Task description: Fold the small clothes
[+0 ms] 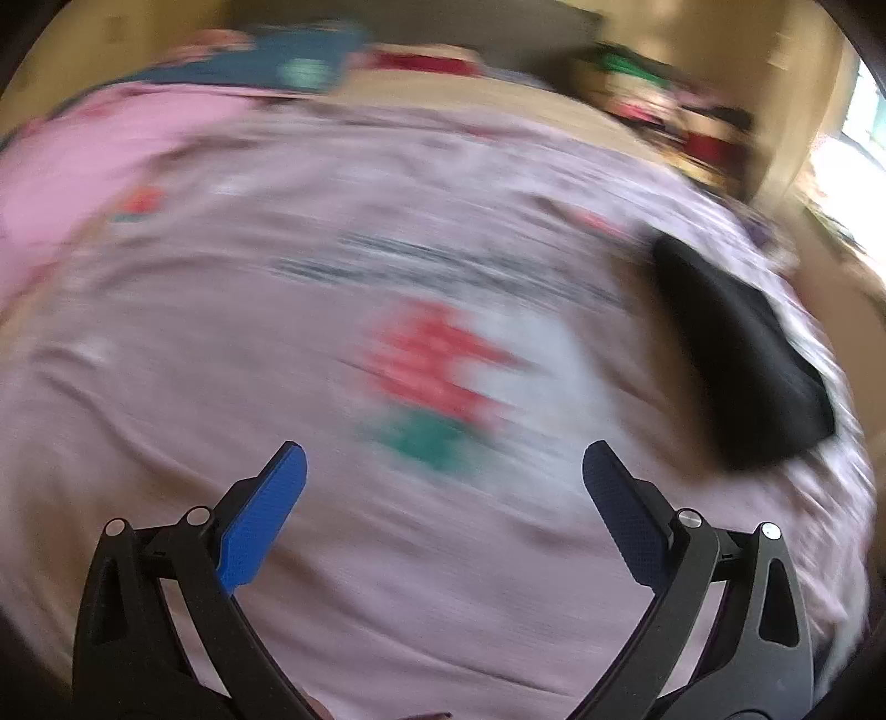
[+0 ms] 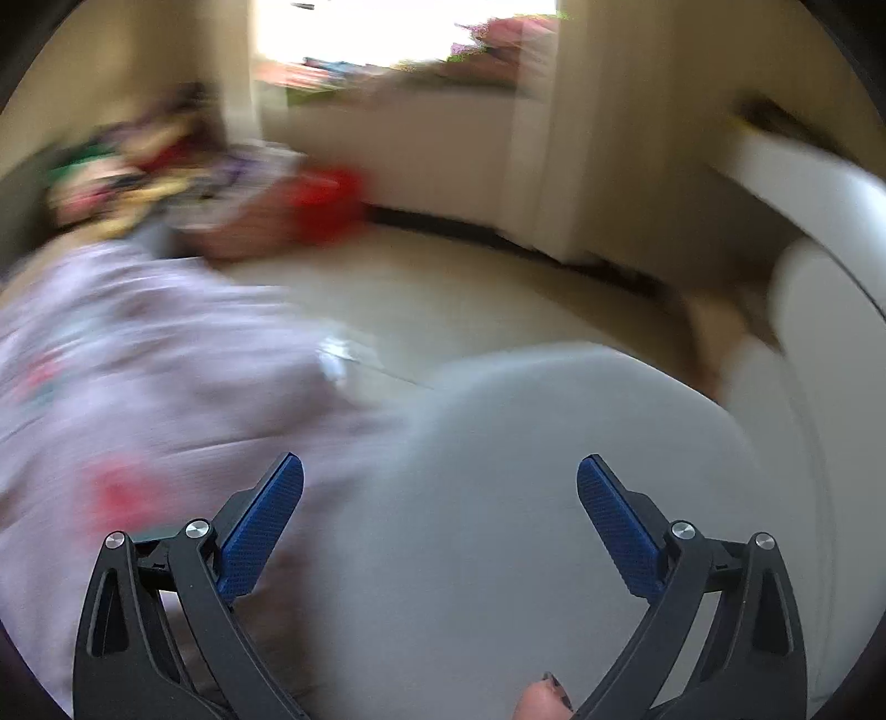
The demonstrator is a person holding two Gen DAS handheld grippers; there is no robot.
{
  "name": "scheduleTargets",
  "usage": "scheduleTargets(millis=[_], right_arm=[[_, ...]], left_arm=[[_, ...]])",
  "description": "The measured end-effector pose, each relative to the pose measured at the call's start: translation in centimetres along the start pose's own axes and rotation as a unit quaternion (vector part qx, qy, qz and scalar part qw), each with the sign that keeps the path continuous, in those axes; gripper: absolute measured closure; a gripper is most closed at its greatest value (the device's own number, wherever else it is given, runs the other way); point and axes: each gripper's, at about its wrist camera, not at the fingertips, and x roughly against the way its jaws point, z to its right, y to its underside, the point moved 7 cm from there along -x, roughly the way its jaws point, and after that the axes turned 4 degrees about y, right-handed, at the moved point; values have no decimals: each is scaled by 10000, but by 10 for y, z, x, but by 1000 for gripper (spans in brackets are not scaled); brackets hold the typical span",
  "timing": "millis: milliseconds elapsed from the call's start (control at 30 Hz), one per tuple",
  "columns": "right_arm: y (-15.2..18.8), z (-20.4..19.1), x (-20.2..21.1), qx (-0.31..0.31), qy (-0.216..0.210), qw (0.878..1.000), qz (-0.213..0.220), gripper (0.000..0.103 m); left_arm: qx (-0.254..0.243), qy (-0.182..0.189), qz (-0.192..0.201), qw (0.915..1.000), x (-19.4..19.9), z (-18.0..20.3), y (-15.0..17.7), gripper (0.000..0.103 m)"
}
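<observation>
We look down over our left gripper [image 1: 443, 471], whose jaws stand spread wide with nothing between them, above a bed covered by a pale pink sheet [image 1: 166, 387]. The picture is smeared, so fine detail is lost. On the sheet's left edge sits a brighter pink patch [image 1: 83, 166], and beyond it, at the far side of the bed, a dark blue cloth [image 1: 288, 61] and something red [image 1: 426, 61]. Ahead of the jaws the sheet carries a red and green flower print [image 1: 432, 382] with dark lines of lettering above it. To the right lies the small garment we take as the task's thing: a black folded piece [image 1: 742, 354], flat on the sheet near the bed's right edge, well apart from the jaws. Its long axis runs from the upper left to the lower right of the view, the narrower end pointing up and away from us.

Our right gripper [image 2: 440, 487] is likewise released, jaws wide and empty. It hovers where the pink sheet on the left meets a grey rounded cushion [image 2: 526, 498] below it. A heap of mixed colourful clothes [image 2: 138, 166] lies far left with a red piece [image 2: 326, 205] beside it, then pale floor [image 2: 443, 288], cream walls, and a bright window [image 2: 387, 33] above. A fingertip [image 2: 545, 700] shows at the bottom edge.
</observation>
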Motion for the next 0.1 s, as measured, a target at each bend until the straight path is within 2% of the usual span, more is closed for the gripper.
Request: scheduleTargets(millis=[33, 100], right_arm=[[-3, 22, -20, -254, 229, 9992, -200, 4], [-8, 63, -56, -774, 614, 9939, -485, 4]], left_arm=[[238, -467, 67, 9986, -5, -44, -15, 9], [614, -1130, 134, 9916, -13, -111, -35, 9]])
